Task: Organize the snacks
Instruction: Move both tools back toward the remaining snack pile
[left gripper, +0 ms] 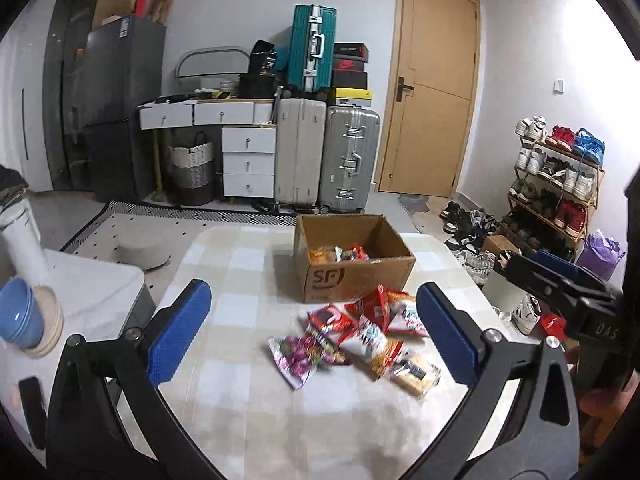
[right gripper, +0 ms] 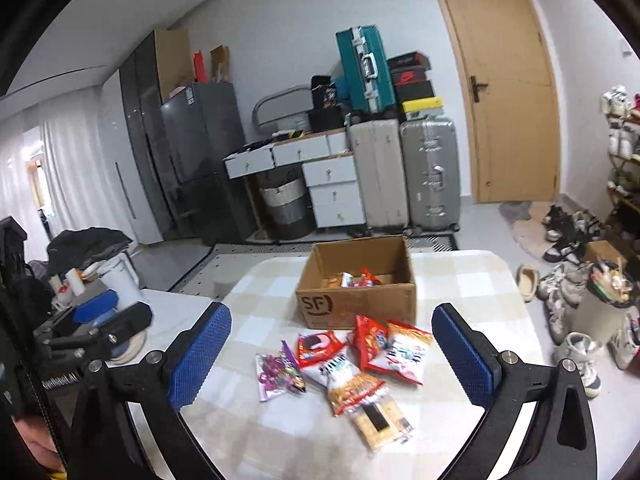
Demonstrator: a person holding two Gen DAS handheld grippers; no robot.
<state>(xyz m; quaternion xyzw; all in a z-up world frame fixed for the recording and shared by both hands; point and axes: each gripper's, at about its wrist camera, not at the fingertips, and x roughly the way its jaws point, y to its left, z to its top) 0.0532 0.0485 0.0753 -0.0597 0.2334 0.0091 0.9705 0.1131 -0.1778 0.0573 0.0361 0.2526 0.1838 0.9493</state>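
From the left wrist view, the left gripper (left gripper: 314, 336) hangs above the near part of the bench (left gripper: 224, 280), its two blue-padded fingers (left gripper: 180, 332) spread wide with nothing between them. The bench wears a pale checked cloth. A heap of snack packets (left gripper: 360, 340) lies on the cloth near the middle of the bench, framed by the fingers but not touched; the packets overlap, and motion blur softens them. A purple packet (left gripper: 294, 360) sits at the left end of the heap and a tan cracker pack (left gripper: 416, 372) at the end closest to the near edge. Just behind the heap, toward the far edge, stands an open cardboard box (left gripper: 352, 276) marked SF, with a few packets already inside. The right gripper (left gripper: 560, 280) enters from the right, off the bench's right edge; its jaw gap cannot be told here.

From the right wrist view, the right gripper (right gripper: 332, 356) likewise hovers over the near part of the bench (right gripper: 472, 280), fingers (right gripper: 200, 356) wide apart and holding nothing. The snack packets (right gripper: 348, 364) lie between them on the cloth, red ones nearest the cardboard box (right gripper: 356, 300), the cracker pack (right gripper: 380, 420) nearest the near edge. The box holds several packets. The left gripper (right gripper: 96, 312) shows beyond the left edge, above a white side table (right gripper: 176, 312).
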